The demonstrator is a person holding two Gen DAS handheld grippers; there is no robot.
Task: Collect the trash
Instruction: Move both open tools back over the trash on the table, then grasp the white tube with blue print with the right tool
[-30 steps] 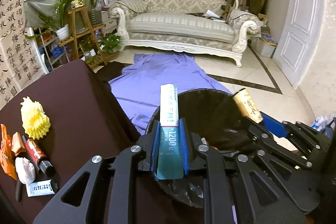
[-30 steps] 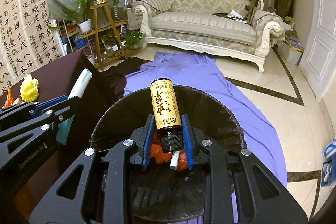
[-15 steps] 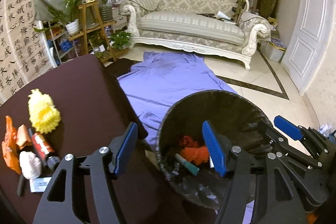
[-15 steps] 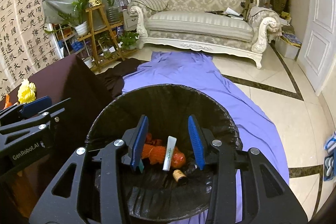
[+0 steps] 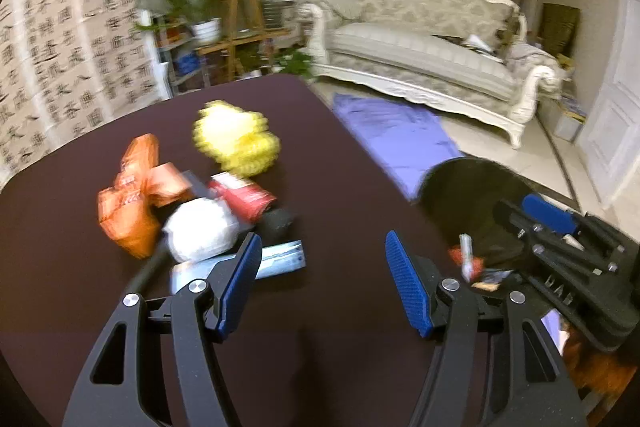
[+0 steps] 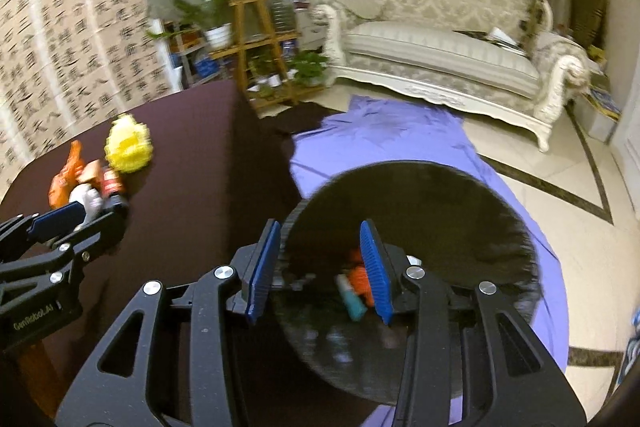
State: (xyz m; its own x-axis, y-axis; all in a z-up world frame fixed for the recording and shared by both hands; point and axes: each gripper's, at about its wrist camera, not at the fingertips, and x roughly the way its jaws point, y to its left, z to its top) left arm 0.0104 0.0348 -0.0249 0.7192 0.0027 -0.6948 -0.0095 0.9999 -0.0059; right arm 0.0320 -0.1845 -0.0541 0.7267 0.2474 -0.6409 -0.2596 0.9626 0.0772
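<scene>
Left wrist view. The left gripper [image 5: 324, 283] stands released and empty; its jaws have just been opening, and the boxed tube it clasped a second ago is gone. The view has swung from the bin [image 5: 472, 183], now at three o'clock, to the dark table [image 5: 352, 163]. The remaining trash lies at ten o'clock of the jaws: a yellow puff [image 5: 236, 139], an orange wrapper [image 5: 132, 187], a white wad [image 5: 200, 231], a red bottle [image 5: 248, 199] and a flat carton [image 5: 280, 259]. The drop appears done and the next pick looks to be starting.

Right wrist view. The right gripper [image 6: 320, 267] is likewise released, jaws just opened, nothing between them; the brown bottle it held is no longer there. It hangs over the bin's near rim. Only this view looks down into the bin, where orange scraps [image 6: 360, 275] and a teal tube [image 6: 352, 299] lie at the bottom; only the left view shows the carton clearly. The pile sits at ten o'clock, beyond the left gripper.
</scene>
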